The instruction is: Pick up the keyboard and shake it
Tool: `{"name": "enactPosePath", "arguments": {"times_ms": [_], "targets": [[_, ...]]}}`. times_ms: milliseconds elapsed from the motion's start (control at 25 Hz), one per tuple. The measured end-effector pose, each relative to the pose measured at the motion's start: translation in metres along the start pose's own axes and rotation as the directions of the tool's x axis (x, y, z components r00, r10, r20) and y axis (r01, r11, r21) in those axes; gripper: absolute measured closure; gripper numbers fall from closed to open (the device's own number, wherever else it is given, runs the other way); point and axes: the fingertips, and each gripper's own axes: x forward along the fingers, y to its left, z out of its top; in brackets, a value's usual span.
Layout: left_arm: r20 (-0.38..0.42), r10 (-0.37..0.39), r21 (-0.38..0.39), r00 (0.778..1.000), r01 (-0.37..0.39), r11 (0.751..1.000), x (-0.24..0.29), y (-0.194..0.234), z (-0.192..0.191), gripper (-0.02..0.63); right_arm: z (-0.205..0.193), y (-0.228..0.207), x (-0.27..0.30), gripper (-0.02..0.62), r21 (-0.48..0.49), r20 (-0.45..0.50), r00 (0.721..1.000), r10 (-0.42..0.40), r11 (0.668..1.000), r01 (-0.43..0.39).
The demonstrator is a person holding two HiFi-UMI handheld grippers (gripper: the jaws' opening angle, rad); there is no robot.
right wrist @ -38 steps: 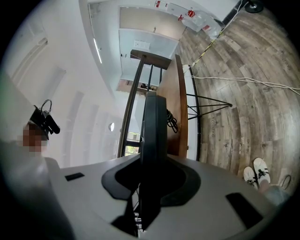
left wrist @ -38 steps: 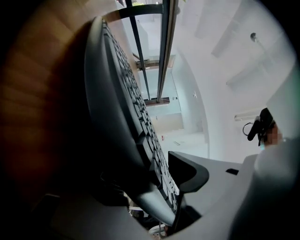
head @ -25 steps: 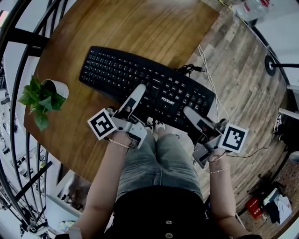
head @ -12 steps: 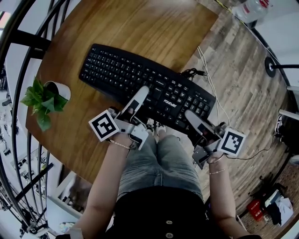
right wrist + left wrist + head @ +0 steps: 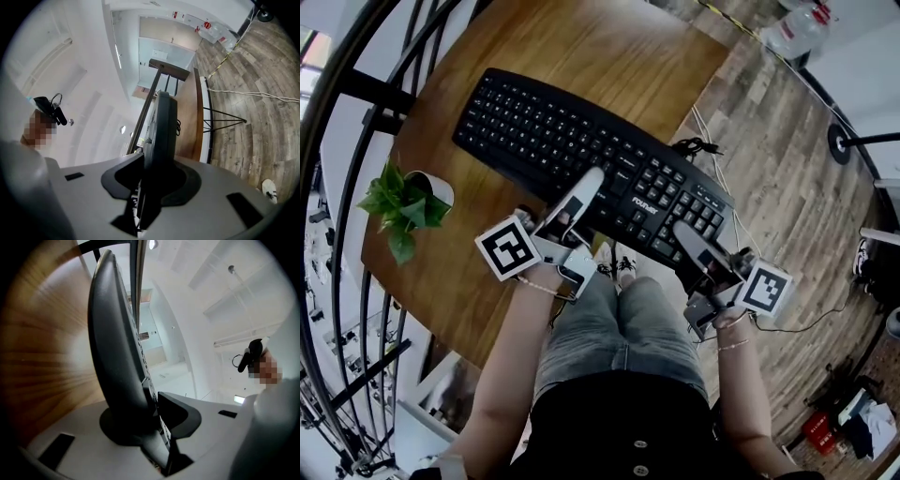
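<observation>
Change since earlier: keyboard sits higher and more tilted in the head view than a second ago, its end nearest the potted plant having risen with my left gripper; my right gripper has barely shifted.
Keyboard now: over the worktop, beside the plant but well apart from it, running away from the plant towards the worktop's corner.
Left jaws: narrow, clamped on the keyboard's near edge, at the grip point closer to the plant.
Right jaws: narrow, pinching the same edge at the end farthest from the plant.
Clearance: I think the far edge is off the wood, but no view shows it surely.
Cable: trails off the end away from the plant, down to the floor.
Handling, my judgement: stiff, light plastic, long for its weight; smooth casing could creep under hard shaking.
Where to hold: both grips on the near rim, spread apart as now, pads on casing rather than keys.
Caution: slack cable may tug.
</observation>
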Motion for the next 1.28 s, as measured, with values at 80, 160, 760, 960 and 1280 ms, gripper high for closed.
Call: {"name": "enactPosePath", "arguments": {"times_ms": [80, 160, 760, 960, 1280], "targets": [[0.006, -0.014, -0.002, 1.0, 0.014, 1.0, -0.003, 0.018, -0.009, 0.492, -0.007, -0.017, -0.001, 0.482, -0.019, 0.004, 1.0, 0.002, 1.0, -0.002], [0.018, -0.045, 0.004, 0.999, 0.045, 0.999, 0.002, 0.041, -0.017, 0.492, -0.007, -0.042, 0.0, 0.48, -0.056, 0.014, 1.0, 0.008, 0.998, -0.007], [0.059, -0.185, 0.195, 0.981, 0.171, 0.966, 0.001, 0.023, -0.012, 0.492, -0.001, -0.043, 0.003, 0.482, -0.213, 0.026, 0.988, 0.149, 0.967, -0.141], [0.068, -0.209, 0.257, 0.976, 0.185, 0.948, -0.002, 0.012, -0.012, 0.492, 0.0, -0.037, 0.001, 0.48, -0.256, 0.033, 0.979, 0.201, 0.949, -0.186], [0.078, -0.263, 0.346, 0.962, 0.222, 0.912, -0.003, 0.005, -0.011, 0.492, 0.002, -0.038, 0.003, 0.48, -0.312, 0.04, 0.962, 0.271, 0.918, -0.245]]}}
